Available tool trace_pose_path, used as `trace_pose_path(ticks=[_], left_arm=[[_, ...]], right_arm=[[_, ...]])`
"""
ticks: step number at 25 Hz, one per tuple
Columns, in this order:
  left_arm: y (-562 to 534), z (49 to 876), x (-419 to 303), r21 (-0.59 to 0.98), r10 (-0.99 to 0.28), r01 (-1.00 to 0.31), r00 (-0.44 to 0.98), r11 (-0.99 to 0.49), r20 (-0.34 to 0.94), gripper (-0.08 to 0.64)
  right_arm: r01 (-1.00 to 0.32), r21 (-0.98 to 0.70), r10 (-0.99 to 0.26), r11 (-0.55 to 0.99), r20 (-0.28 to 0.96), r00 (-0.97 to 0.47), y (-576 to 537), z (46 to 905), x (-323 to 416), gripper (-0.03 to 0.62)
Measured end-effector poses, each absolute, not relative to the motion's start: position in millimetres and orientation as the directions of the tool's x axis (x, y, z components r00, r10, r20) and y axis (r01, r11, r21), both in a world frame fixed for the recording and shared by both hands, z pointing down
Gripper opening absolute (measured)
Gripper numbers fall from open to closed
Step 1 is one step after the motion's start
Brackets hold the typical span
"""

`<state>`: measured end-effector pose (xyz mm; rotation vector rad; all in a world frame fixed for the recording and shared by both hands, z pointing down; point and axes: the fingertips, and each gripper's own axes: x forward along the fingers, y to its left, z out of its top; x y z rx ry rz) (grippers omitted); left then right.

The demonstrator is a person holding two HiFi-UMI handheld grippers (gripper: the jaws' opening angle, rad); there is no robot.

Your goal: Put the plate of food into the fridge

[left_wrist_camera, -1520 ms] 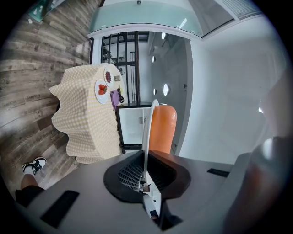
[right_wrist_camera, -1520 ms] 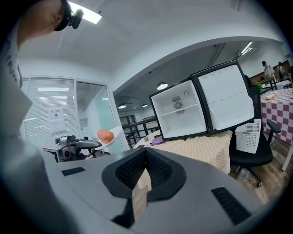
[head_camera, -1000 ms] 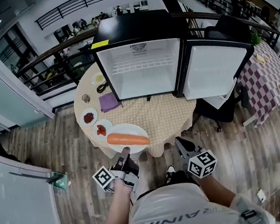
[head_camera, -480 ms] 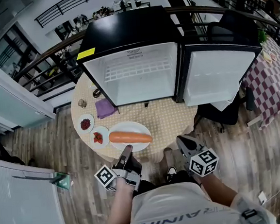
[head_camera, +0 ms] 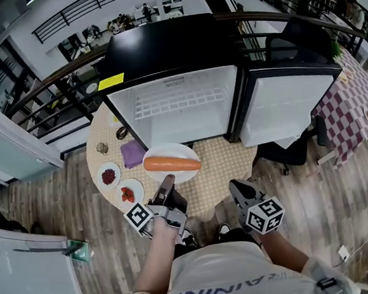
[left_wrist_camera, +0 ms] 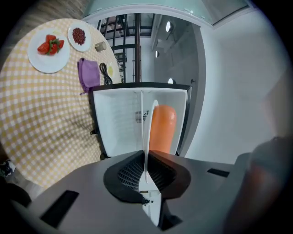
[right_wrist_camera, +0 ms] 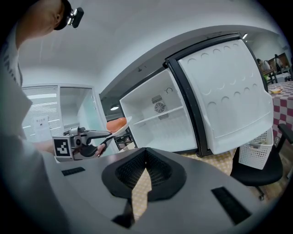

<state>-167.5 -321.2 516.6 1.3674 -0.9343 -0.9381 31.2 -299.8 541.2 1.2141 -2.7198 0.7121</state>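
Left claw [head_camera: 167,180] pinches the near rim of the plate [head_camera: 186,153], which is held level just before the open fridge [head_camera: 162,46]. It is stiff and breakable, and its long orange food [head_camera: 171,164] could roll — a rim grip wants it carried flat. Right claw [head_camera: 237,187] is closed and empty.

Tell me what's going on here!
A person holds a claw in each hand. The left claw is shut on the rim of a plate with long orange food on it. The plate is held up in front of the open fridge, not inside yet. The right claw is shut with nothing in it. Two small plates sit on the table.
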Motion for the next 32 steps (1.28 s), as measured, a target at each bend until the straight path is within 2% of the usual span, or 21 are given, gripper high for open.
trace_pose_path(ticks=[10, 21, 32], left_arm=[[-422.3, 496.7, -166.5, 0.999, -0.921, -0.024, 0.388, -0.037, -0.024, 0.026], [-516.7, 495.2, -175.6, 0.999, -0.953, -0.048, 0.301, 0.017, 0.031, 0.025], [-561.3, 498.8, -176.6, 0.992, -0.963, -0.082, 0.245, 0.092, 0.110, 0.027]], right_arm=[[-0.758, -0.378, -0.714, 0.531, 0.281, -0.641, -300.8, 544.0, 12.9, 0.023], [-0.756, -0.371, -0.703, 0.540, 0.296, -0.647, -308.1, 546.8, 9.6, 0.022], [-0.753, -0.389, -0.694, 0.531, 0.311, -0.650, -309.7, 555.6, 13.9, 0.022]])
